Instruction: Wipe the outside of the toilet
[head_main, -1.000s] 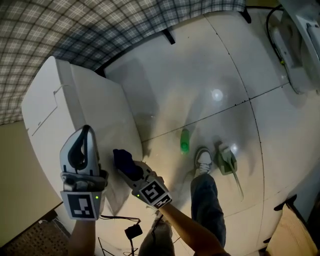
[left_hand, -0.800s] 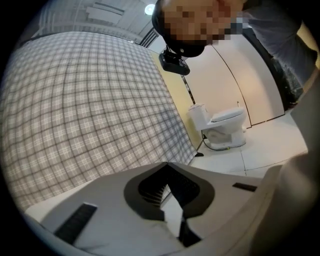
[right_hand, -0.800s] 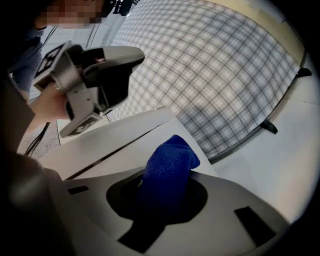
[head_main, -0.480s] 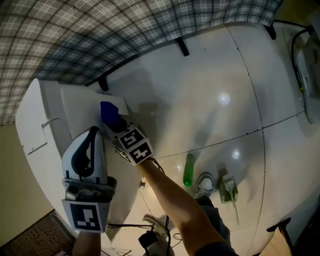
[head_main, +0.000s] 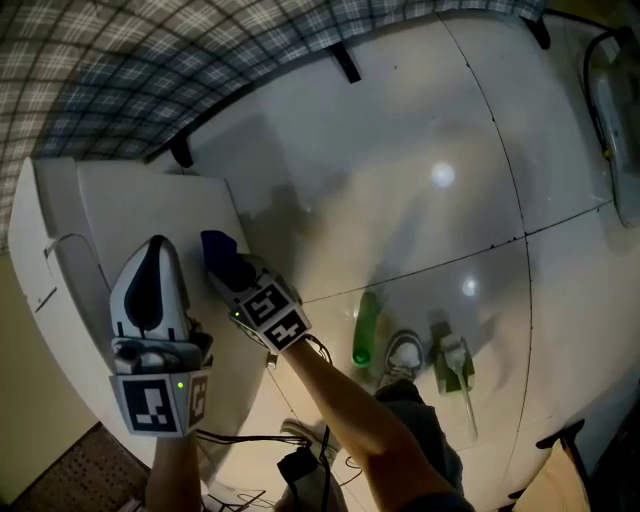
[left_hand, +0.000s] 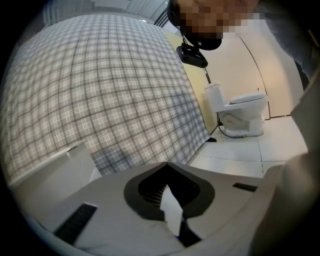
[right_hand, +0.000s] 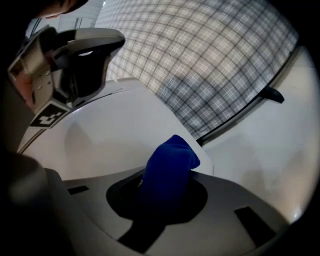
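- The plaid wall fills the top of the head view. It runs off the frame, so its full extent cannot be seen.
- The white tiled floor lies open to the right of the work, with much bare room towards the far corner.
- The toilet stands at the left of the head view, against the plaid wall. Its left part is cut by the frame edge, and the arms hide its lower part.
- A second toilet shows far off in the left gripper view. It is well apart from the work.
- The left gripper hangs over the top of the toilet. In its own view the jaws look pressed together with nothing between them.
- The right gripper is at the toilet's right side, near its corner edge, with its jaws pinching a blue cloth.
- The cloth stands up out of the jaws and lies against the white side panel. Its lower end is hidden in the jaw recess.
- A green bottle lies on the floor just beside the person's shoe.
- A pale long-handled tool lies on the floor right of the shoe. What kind it is cannot be made out.
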